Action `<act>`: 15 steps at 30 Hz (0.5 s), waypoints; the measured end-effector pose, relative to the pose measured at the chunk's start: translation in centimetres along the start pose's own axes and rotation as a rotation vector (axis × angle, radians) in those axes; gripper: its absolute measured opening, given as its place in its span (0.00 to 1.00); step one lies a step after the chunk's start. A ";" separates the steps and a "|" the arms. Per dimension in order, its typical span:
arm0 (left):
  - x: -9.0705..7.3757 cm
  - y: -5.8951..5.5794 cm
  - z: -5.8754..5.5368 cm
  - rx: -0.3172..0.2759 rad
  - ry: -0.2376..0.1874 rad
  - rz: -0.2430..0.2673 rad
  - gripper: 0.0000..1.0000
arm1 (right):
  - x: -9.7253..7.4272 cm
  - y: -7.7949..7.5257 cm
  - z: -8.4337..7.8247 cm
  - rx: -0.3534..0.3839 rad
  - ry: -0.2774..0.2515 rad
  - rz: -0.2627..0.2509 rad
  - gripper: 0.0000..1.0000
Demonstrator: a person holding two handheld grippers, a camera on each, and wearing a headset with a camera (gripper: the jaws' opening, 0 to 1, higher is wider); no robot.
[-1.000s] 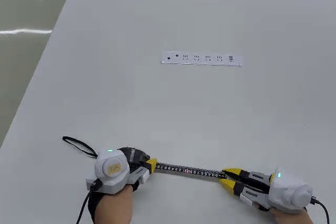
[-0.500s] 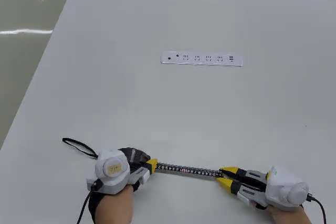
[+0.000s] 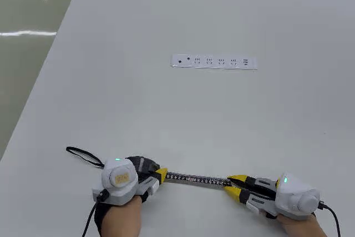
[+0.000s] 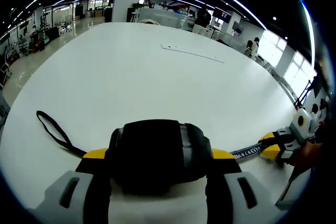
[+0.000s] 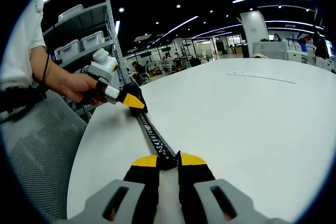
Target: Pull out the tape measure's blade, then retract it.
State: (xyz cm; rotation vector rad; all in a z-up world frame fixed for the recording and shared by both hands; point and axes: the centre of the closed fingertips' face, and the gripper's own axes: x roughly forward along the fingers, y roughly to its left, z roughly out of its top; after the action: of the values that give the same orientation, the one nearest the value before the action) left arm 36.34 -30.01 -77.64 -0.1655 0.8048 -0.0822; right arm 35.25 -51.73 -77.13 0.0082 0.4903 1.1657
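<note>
The right gripper [image 5: 169,161] has its yellow-tipped jaws pinched together on the free end of the blade [image 5: 155,140]. The blade is a narrow, flat black strip printed with small white numerals and tick marks. They run in a row, but I can't read them with any certainty, and from above one mark near mid-length looks red.

The strip lies low over the table [image 3: 166,109], running straight to the left gripper [image 3: 161,175]. That one is clamped on the tape measure [image 4: 157,153], one yellow jaw on each side of it. The case is a rounded, matte black, rubbery-looking body with no brand name I can make out. It sits at the near edge of the table, just in front of the person's hand.

A thin black wrist strap [image 3: 83,155] loops away from the case, lying flat on the surface.

The tabletop is smooth, pale and plain. Well beyond the grippers lies a long white power strip [image 3: 214,61] with a row of sockets.
</note>
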 end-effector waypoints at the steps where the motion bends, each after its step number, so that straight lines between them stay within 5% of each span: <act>1: 0.0 0.0 0.0 0.000 0.000 0.000 0.72 | 0.1 0.1 0.0 -0.002 0.000 0.000 0.12; 15: 0.1 0.0 0.0 -0.001 0.001 -0.001 0.72 | 1.0 0.4 0.3 -0.003 0.002 0.011 0.12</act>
State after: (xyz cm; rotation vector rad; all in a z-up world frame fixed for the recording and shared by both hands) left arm 36.40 -30.02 -77.69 -0.1669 0.8056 -0.0826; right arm 35.34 -50.60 -77.17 0.0067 0.4906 1.1774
